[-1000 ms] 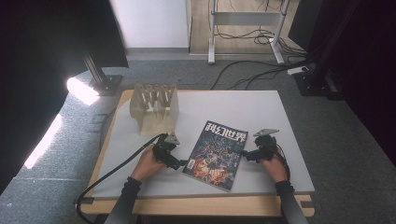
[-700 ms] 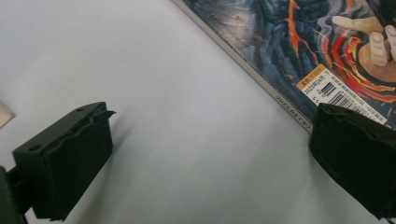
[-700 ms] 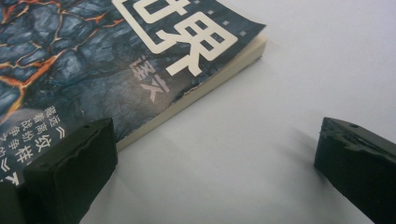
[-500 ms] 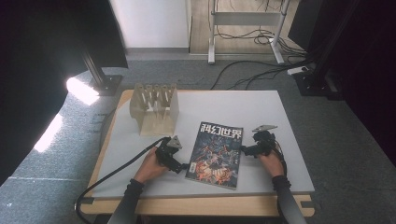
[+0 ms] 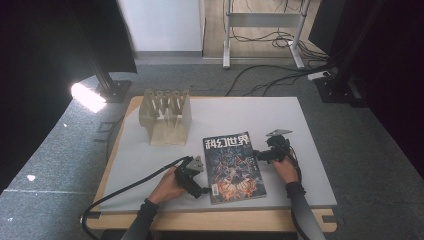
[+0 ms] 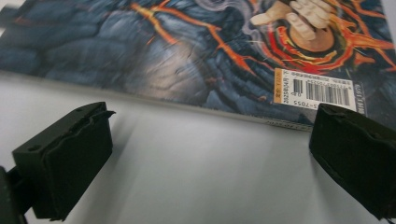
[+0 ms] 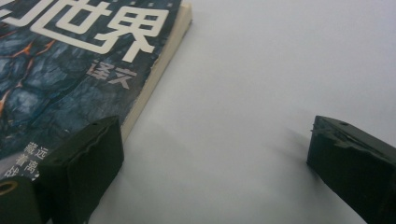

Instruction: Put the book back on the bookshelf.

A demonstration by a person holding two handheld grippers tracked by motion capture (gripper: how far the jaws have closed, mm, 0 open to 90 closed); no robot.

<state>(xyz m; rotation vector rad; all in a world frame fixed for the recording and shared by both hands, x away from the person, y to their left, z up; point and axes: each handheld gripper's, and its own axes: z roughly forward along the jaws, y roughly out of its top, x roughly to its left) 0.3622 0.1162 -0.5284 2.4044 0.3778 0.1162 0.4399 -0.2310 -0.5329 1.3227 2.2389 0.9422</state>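
Magazine (image 5: pixel 233 166) lies flat, cover up, near the front of the bench (image 5: pixel 280 120). Left hand-held gripper (image 5: pixel 201 186) sits at its left edge, jaws apart; right hand-held gripper (image 5: pixel 259 155) at its right edge, jaws apart. Wooden slotted rack (image 5: pixel 166 116) behind, slots empty.

Two black jaws of the left hand-held gripper (image 6: pixel 210 158) rising from the bottom corners, spread wide apart, nothing between them but bare white bench (image 6: pixel 196 177). Beyond, a magazine (image 6: pixel 177 51) lying flat, cover dark blue with orange lightning streaks and a pale fist near the top. White barcode label (image 6: pixel 322 93) by its near edge, just above the jaw on the right.
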